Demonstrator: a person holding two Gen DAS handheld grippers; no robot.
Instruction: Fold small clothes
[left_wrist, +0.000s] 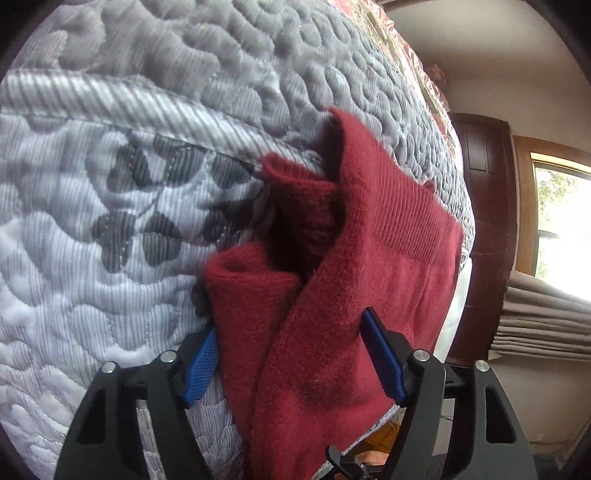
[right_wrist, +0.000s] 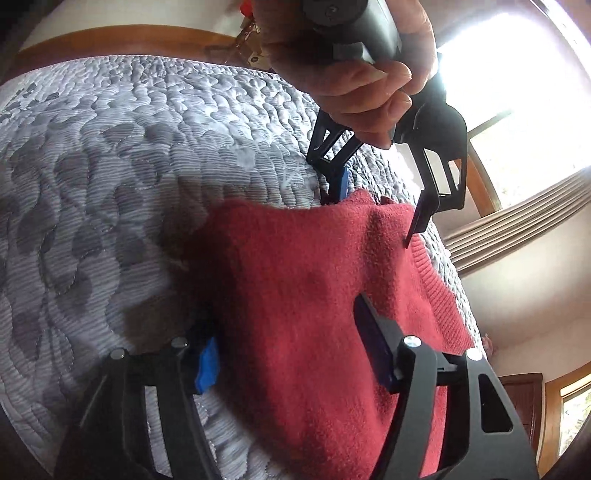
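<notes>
A: Status?

B: Red knit garment (left_wrist: 332, 295) is lying at the edge of the quilted mattress (left_wrist: 129, 184), toward 5 o'clock in the left wrist view. It's bunched, with a ribbed band at 3 o'clock and a rolled fold open toward 12.

A: Left gripper?

B: Left gripper (left_wrist: 295, 354) has its jaws apart and straddling the cloth, blue pads on either side of it. Not pinched: there's a visible gap at the 3 o'clock pad. I'm reading it as positioned to take the near edge, not holding it.

A: Right?

B: Right gripper (right_wrist: 288, 354) is the same story: jaws spread, cloth running between them and on toward 6 o'clock. In that view the left one sits at 1 o'clock, held by a hand (right_wrist: 362, 74), with its tips at the far edge of the garment.

A: Why both ends?

B: My guess is one tool at each end so the piece can be drawn flat, or one end carried over the other. The cloth is thick and fuzzy, so it should grip fine but won't crease sharply.

A: Risk?

B: It sits near the mattress edge, so a one-sided pull could drag it off. Fold not done yet, by the look of it.
</notes>
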